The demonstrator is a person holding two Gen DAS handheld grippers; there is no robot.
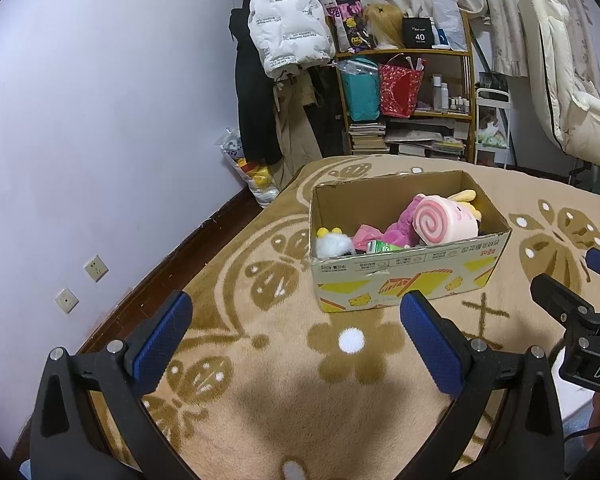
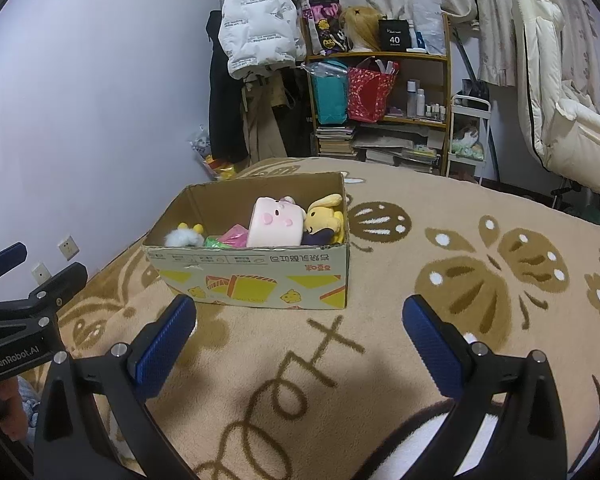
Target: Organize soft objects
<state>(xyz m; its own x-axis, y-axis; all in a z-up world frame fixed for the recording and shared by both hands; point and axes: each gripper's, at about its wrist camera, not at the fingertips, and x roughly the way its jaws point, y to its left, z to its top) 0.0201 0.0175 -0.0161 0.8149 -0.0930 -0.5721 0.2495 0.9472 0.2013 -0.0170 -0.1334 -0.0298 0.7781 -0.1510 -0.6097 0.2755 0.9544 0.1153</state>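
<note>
An open cardboard box [image 1: 412, 276] [image 2: 260, 276] stands on the beige patterned blanket. Inside lie a pink swirl-roll plush [image 1: 444, 220] [image 2: 274, 226], a yellow rabbit plush [image 2: 326, 216], a magenta plush [image 1: 404, 220], a small white fluffy toy [image 1: 334, 242] [image 2: 182, 236] and a green pack [image 1: 384, 247]. My left gripper [image 1: 296, 320] hangs open in front of the box, nothing between its blue pads. My right gripper [image 2: 300, 324] is open too, just short of the box's near wall. Each gripper shows at the other view's edge.
The blanket [image 2: 480, 264] covers a bed beside a pale wall [image 1: 100, 120] with sockets. Behind stand a wooden shelf [image 1: 408, 92] with bags and books, hanging coats [image 1: 284, 20], and a white quilt [image 2: 560, 100] at right. A hand [image 2: 10, 412] holds the left gripper.
</note>
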